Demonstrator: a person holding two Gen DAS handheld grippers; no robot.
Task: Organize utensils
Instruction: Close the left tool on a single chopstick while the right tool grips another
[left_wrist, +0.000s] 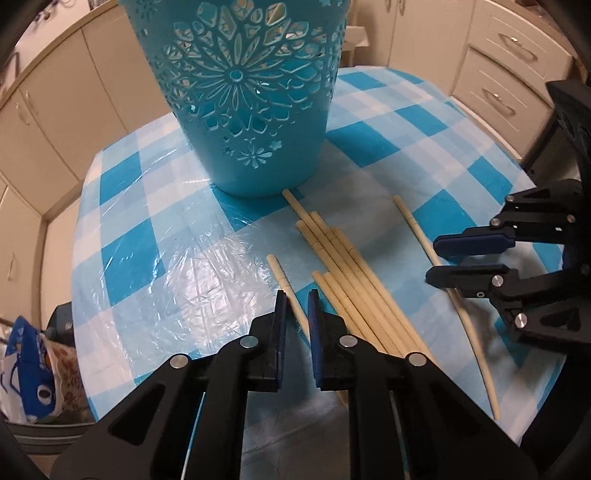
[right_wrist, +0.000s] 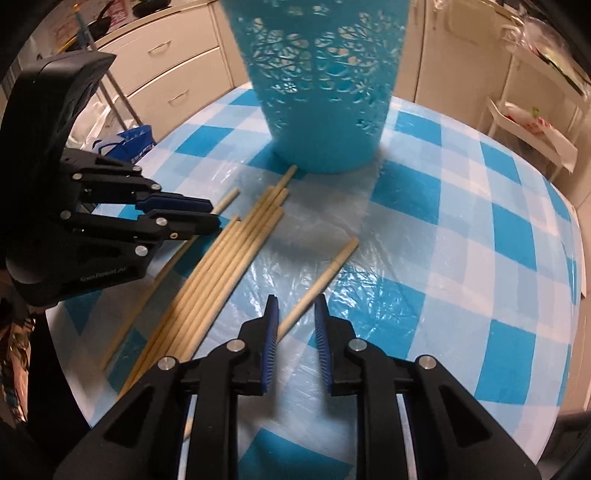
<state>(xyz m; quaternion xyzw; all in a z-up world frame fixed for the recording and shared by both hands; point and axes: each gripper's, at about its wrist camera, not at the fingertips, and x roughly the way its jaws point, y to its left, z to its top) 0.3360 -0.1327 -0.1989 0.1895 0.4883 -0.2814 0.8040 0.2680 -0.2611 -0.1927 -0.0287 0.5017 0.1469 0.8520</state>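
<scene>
A tall teal cut-out basket (left_wrist: 236, 92) (right_wrist: 321, 92) stands upright on the blue checked table (left_wrist: 147, 258) (right_wrist: 461, 258). In front of it lies a bundle of pale chopsticks (left_wrist: 351, 280) (right_wrist: 229, 258). My left gripper (left_wrist: 297, 295) (right_wrist: 213, 216) straddles a single chopstick (left_wrist: 280, 275) left of the bundle, jaws narrow, with a slim gap showing on each side. My right gripper (right_wrist: 295, 301) (left_wrist: 430, 260) straddles another lone chopstick (right_wrist: 332, 266) (left_wrist: 410, 225) right of the bundle, its pads clearly apart from it. Both chopsticks lie flat on the table.
Cream cabinets with drawers (left_wrist: 509, 74) (right_wrist: 166, 66) ring the table. A blue and white plastic bag (left_wrist: 29, 369) sits below the table's left edge. A white rack (right_wrist: 535, 122) stands to the right. The table's rounded edge runs close behind both grippers.
</scene>
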